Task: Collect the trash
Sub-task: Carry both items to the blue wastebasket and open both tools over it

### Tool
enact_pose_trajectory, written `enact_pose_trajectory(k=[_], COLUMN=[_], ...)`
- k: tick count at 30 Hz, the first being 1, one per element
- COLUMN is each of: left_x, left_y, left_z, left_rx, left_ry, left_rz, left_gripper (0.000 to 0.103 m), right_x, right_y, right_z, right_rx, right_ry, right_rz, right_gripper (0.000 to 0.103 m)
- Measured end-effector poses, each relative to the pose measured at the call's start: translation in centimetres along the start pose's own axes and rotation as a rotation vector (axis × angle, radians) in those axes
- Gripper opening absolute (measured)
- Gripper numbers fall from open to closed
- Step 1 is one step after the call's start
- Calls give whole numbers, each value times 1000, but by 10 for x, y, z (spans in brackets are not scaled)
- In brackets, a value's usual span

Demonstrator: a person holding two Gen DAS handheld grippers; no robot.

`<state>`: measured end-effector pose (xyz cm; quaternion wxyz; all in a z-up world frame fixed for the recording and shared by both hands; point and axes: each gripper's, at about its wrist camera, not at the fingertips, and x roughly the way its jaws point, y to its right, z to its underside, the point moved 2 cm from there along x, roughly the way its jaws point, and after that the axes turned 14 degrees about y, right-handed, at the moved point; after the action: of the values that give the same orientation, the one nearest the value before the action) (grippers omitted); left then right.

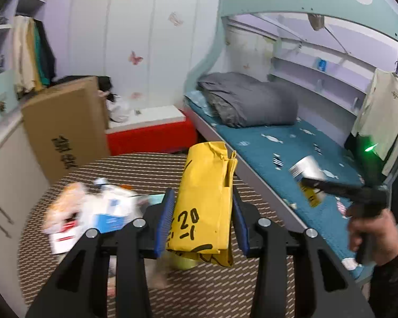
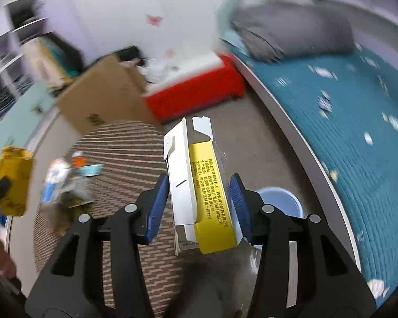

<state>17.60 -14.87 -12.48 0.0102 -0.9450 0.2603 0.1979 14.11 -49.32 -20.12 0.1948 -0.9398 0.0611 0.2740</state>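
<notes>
Left wrist view:
Bag: a yellow paper bag (image 1: 205, 206) stood upright between the fingers of the left gripper (image 1: 203, 224), creased and torn at its top edge.
Fingers: the two blue pads (image 1: 165, 221) were narrowed onto the bag's flat sides, holding it at its lower half.
Handling: the bag looked light, soft and easily crushed; a hold on the folded body seemed safer than on the ragged top.
Litter: a blurred heap of paper and wrappers (image 1: 92, 212) lay on the striped table (image 1: 135, 169), left of the fingers and beyond them.
Other hand: the right gripper (image 1: 309, 182) appeared far right of the fingers, over the bed (image 1: 291, 143), with a box in it.

Right wrist view:
Box: a white and yellow carton (image 2: 199, 185), its end flaps open, stood between the fingers of the right gripper (image 2: 200, 206).
Fingers: the pads (image 2: 156, 209) were closed in on its long sides, gripping near the middle.
Handling: the carton looked empty, light and thin-walled; hard pressure would likely fold it.
Bin: a pale blue bucket (image 2: 286, 200) sat just right of the fingers, below them, a likely place for trash.
Bag: the yellow bag showed blurred, far left.
</notes>
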Motion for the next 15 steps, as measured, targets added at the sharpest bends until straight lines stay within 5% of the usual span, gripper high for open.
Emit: enact_pose_trajectory(k=[12,15], left_x=[119,142], left_y=[70,83], left_z=[27,33], left_rx=[5,17], left_ry=[-195,-228], left_rz=[66,83], left_gripper=[41,41], right_x=[142,163], right_y=[142,167], right_z=[68,81], right_rx=[294,349], right_ry=[-225,-258], right_rz=[113,151], right_gripper=[51,73])
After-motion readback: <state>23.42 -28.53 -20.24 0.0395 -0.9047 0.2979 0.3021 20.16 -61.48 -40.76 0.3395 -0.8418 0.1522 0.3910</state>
